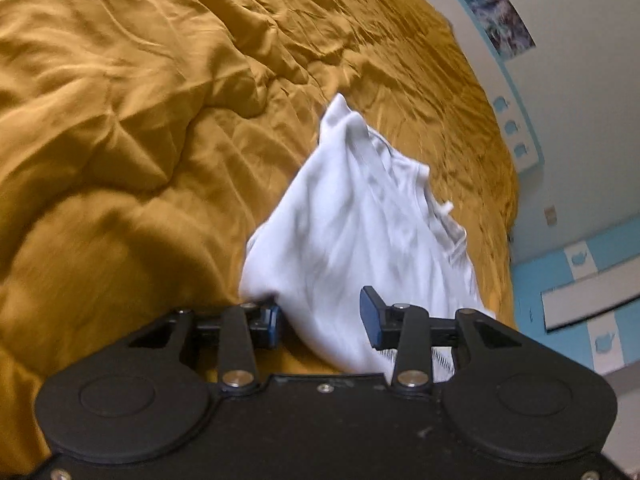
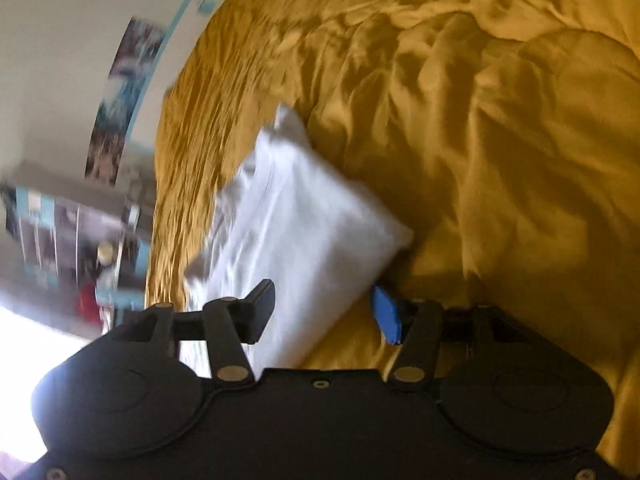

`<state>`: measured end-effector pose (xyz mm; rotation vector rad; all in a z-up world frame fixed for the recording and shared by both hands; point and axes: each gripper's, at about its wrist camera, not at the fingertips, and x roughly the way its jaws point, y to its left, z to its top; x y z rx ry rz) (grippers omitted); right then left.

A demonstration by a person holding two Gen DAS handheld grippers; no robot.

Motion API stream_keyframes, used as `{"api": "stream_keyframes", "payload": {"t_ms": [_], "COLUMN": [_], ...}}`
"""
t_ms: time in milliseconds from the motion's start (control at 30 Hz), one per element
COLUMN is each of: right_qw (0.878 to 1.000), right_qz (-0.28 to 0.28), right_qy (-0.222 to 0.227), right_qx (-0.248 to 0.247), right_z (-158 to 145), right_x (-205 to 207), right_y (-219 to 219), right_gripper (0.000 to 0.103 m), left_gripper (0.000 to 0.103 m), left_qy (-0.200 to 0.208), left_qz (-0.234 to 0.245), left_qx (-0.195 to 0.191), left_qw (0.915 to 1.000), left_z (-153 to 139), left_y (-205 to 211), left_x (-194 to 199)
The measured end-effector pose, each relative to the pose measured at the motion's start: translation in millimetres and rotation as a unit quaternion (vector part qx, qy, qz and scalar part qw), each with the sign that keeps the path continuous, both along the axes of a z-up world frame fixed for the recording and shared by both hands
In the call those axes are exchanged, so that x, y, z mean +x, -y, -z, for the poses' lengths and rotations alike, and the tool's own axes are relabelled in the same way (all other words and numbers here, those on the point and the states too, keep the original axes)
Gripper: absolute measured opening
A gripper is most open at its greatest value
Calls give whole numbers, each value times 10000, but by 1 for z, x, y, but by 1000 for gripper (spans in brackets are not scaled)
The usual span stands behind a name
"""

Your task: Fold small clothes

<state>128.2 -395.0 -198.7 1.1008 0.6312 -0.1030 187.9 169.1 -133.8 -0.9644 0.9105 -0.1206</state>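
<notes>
A small white garment [image 1: 352, 216] lies crumpled on the mustard-yellow bedspread [image 1: 120, 120], with a neckline seam and a small tag along its right side. My left gripper [image 1: 322, 320] stands open just over the garment's near edge. White cloth runs between its fingers, and the left pad touches a bunched corner. In the right wrist view the same garment [image 2: 304, 220] is a smooth white slab on the bedspread [image 2: 500, 140]. My right gripper [image 2: 324, 312] is open too, its jaws either side of the garment's near end without pinching it.
The bedspread is heavily wrinkled, with a big fold [image 1: 100, 208] to the left. The bed's edge meets a white and blue wall with a poster [image 1: 504, 12]. A blurred shelf unit [image 2: 72, 220] with small items stands beyond the bed, next to a bright patch.
</notes>
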Motion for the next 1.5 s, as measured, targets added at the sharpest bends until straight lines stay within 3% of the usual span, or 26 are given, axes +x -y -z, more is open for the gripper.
{"api": "stream_keyframes", "payload": {"t_ms": [133,167,200,233,300,433,500,600,700,800,867,967,1033,1133,1167,1333,1400,1500], "right_qw": [9989,9988,9988,9990,9992,9990,9992,9982,9978,9959,9964,9880,9797,9728,9693,9343,9286,9239], "right_qz": [360,385,405,373,369,387,300,223,244,385,341,447,372,-93,-294,-1583,-1900,-2180], "right_qy": [60,48,38,-2,-91,-17,97,149,-212,-561,-425,-536,-433,29,137,576,574,478], "right_qx": [294,305,284,248,125,-211,-262,-539,-585,-596,-649,-1375,-1920,-2315,-2439,-3142,-3135,-3108], "right_z": [3,0,-1,-2,-7,-33,-51,-64,-41,-11,-10,-32,-53,-81,-88,-95,-84,-62], "right_x": [1,-1,-2,-3,-2,0,-8,-24,-29,-36,-45,-59,-63,-57,-51,-7,9,24], "right_y": [0,3,3,3,4,-3,-8,-13,-5,7,15,19,15,-6,-17,-111,-143,-186], "right_gripper": [50,36,16,9,5,3,3,2,2,2,4,15,15,15,15,15,15,13], "left_gripper": [29,12,2,2,2,1,1,1,5,7,7,9,9,8,9,15,15,15], "left_qy": [-44,-47,-46,-43,-18,186,513,290,-149,5,35,57,113,640,816,1350,1397,1093], "left_qz": [-60,-50,-21,-40,-74,43,176,428,544,616,594,592,599,578,588,1451,1861,2270], "left_qx": [-26,-51,-141,-222,-293,-299,30,316,387,444,576,720,949,1946,2060,1481,1512,1449], "left_qw": [10000,10000,9999,9997,9995,9994,9985,9982,9977,9971,9966,9956,9936,9771,9734,9689,9607,9568], "left_z": [-2,-3,-3,-2,-7,-33,-53,-47,-15,-5,-13,-30,-45,-83,-91,-106,-97,-69], "left_y": [3,3,2,0,-6,-15,-20,-27,-33,-38,-45,-57,-53,-30,-22,42,78,119], "left_x": [8,9,11,10,9,11,4,-2,-6,-11,-13,-13,-15,-25,-27,-14,-4,6]}}
